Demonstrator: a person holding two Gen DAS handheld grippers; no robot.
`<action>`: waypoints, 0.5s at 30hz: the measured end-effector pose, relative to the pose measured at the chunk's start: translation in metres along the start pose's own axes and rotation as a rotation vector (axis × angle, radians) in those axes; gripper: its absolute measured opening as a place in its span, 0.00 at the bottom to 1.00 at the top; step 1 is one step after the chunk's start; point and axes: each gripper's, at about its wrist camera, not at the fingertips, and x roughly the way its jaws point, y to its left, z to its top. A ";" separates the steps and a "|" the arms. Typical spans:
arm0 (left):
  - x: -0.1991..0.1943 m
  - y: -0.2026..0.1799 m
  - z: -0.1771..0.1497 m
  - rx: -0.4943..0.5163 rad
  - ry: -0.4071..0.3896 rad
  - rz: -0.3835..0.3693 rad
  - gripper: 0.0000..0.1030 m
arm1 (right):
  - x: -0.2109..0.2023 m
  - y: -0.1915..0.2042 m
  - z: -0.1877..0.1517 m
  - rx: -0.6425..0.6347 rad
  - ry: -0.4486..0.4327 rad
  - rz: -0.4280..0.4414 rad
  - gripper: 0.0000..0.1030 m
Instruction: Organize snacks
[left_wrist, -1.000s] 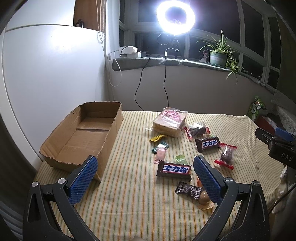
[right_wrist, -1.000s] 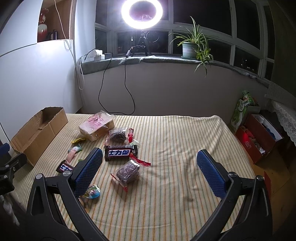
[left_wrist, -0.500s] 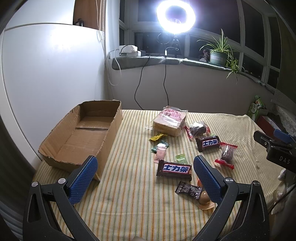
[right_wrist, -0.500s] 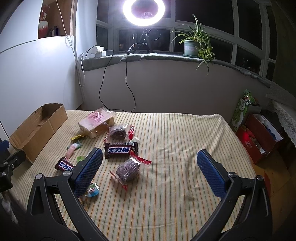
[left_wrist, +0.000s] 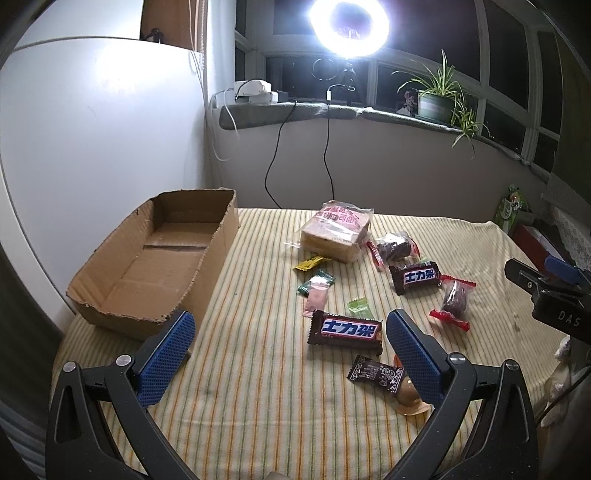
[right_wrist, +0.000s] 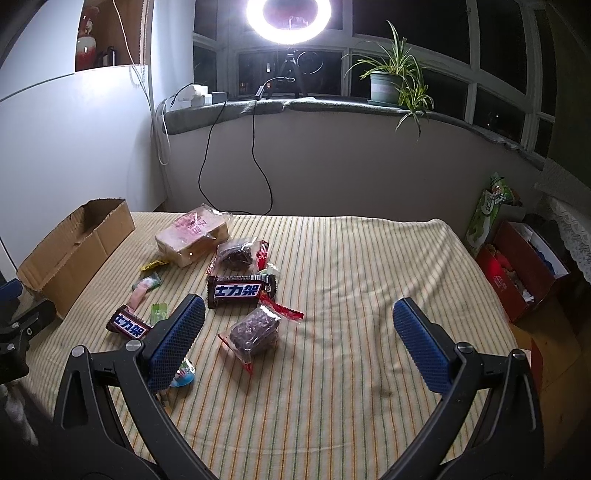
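Left hand-held gripper (left_wrist: 290, 345), right hand-held gripper (right_wrist: 299, 338): black frames, silver screws, blue textured pads (left_wrist: 413, 356); white "DAS" lettering on right body.

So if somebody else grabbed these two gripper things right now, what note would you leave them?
Left gripper: open, empty, above the striped cloth.
Right gripper: open, empty.
Cardboard box: at the table's left edge, nothing inside.
Snacks lie loose on the cloth: bagged bread, two chocolate bars, two dark wrapped cakes, small candies.
Done: nothing packed.
Left: every snack, presumably into the box.
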 end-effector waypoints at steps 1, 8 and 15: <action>0.001 0.000 0.000 0.000 0.002 -0.001 0.99 | 0.001 0.000 0.000 -0.001 0.002 0.003 1.00; 0.012 0.002 -0.004 -0.017 0.034 -0.016 0.91 | 0.009 0.002 -0.003 -0.017 0.011 0.029 0.97; 0.025 0.003 -0.011 -0.033 0.085 -0.047 0.81 | 0.022 -0.006 -0.011 -0.002 0.051 0.080 0.88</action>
